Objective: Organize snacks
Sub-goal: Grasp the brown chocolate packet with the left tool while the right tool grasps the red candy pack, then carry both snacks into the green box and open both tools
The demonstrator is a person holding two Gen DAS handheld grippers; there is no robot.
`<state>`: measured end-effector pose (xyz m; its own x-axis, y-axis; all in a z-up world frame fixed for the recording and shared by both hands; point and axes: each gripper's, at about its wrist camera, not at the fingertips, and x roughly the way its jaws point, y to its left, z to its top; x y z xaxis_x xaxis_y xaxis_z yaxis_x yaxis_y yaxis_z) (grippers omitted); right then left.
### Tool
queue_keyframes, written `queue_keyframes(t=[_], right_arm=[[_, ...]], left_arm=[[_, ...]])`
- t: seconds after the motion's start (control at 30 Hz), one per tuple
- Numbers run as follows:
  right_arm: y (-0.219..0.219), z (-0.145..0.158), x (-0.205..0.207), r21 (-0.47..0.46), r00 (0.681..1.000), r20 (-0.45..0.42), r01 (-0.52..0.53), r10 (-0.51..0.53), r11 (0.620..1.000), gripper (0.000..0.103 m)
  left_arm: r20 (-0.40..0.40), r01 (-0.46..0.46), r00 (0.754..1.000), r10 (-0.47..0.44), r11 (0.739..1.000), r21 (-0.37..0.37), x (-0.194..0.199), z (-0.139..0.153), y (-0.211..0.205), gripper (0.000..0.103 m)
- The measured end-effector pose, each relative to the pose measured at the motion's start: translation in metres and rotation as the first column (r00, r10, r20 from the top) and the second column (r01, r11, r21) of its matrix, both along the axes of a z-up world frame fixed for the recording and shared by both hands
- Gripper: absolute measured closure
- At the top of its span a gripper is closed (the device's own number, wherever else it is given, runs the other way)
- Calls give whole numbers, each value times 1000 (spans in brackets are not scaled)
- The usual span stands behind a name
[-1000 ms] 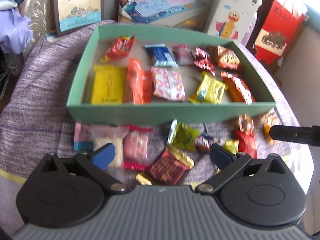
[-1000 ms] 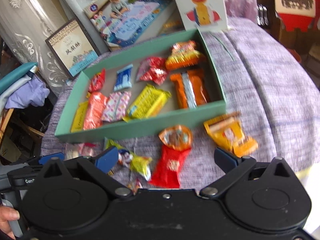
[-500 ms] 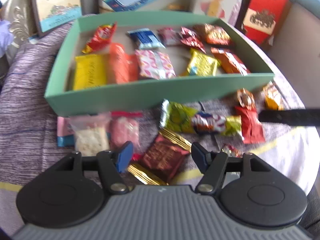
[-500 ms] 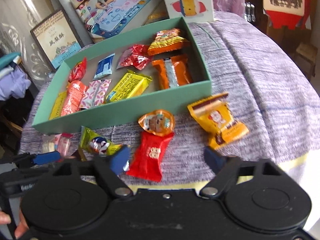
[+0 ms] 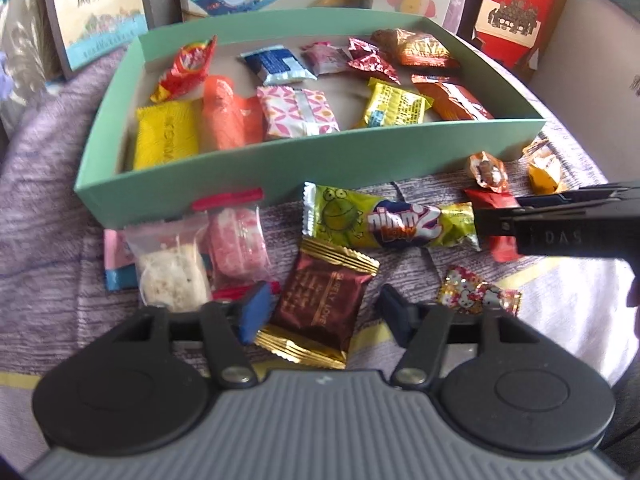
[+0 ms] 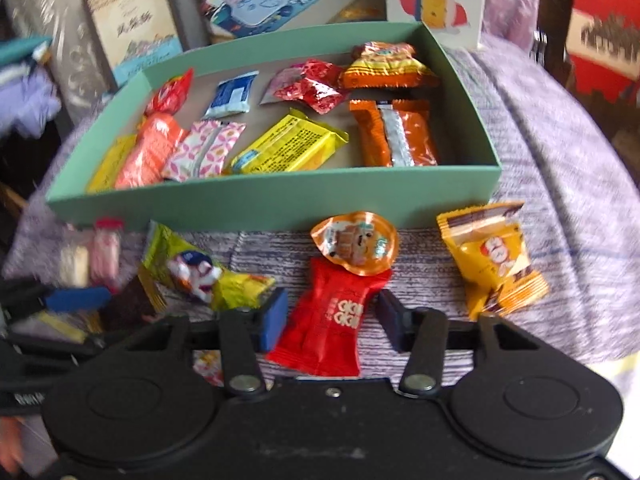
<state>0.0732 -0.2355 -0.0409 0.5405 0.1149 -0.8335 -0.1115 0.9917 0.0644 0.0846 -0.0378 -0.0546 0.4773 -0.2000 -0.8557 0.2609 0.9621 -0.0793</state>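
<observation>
A green box (image 5: pixel 280 164) is set on a purple cloth (image 6: pixel 560 184), and wrapped snacks are laid in rows inside it. More snacks are spread on the cloth in front of its near wall.

The left gripper (image 5: pixel 320 314) is held low over a brown packet (image 5: pixel 320 304). Its jaws have just been closing, and the packet is framed between the two blue pads (image 5: pixel 256 312); the left pad is seen at the packet's edge, while a small gap is left at the right pad, so no firm grip is shown. A green bar (image 5: pixel 384 222) is lying just beyond the packet, and two clear bags (image 5: pixel 200 256) are lying to its left.

The right gripper (image 6: pixel 332 320) is held over a red packet (image 6: pixel 332 320). Its jaws have also just been closing, with the packet between them and the pads near its sides but not pressed on it. A round orange cup (image 6: pixel 354 242) is touching the packet's far end, and a yellow packet (image 6: pixel 494 260) is lying apart to the right.
</observation>
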Motion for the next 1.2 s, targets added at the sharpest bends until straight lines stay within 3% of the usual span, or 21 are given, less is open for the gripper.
queue_keyframes(t=[0.07,0.17,0.3,0.53,0.57,0.6,0.93,1.2], right_arm=[[-3,0,-3,4,1000,8,-3,3,1000,67],[-12,0,-8,11,1000,13,8,-8,1000,67],[-21,1,-18,1,1000,19,-6,6,1000,66],[-9,-2,-27,-77,997,55,-46,51,996,62],[-8,-2,-28,-86,997,61,-51,56,995,62],[-8,-2,-31,-87,996,63,-51,57,995,65],[-36,12,-41,93,1000,2,14,-14,996,69],[-49,46,-45,161,999,49,10,-18,987,69]], left_arm=[[-10,5,1000,-6,1000,-21,0,3,-2,66],[-33,-13,999,11,999,-52,-3,4,-1,66],[-46,-28,999,25,997,-67,-7,4,3,59],[-34,5,999,-5,1000,-8,-7,2,-5,50],[-27,10,1000,-10,1000,5,-8,2,-8,54],[-18,17,1000,-17,1000,13,-9,2,-10,66],[8,-27,1000,28,997,-68,-17,21,5,66],[74,-59,995,69,990,-130,-17,54,23,66]])
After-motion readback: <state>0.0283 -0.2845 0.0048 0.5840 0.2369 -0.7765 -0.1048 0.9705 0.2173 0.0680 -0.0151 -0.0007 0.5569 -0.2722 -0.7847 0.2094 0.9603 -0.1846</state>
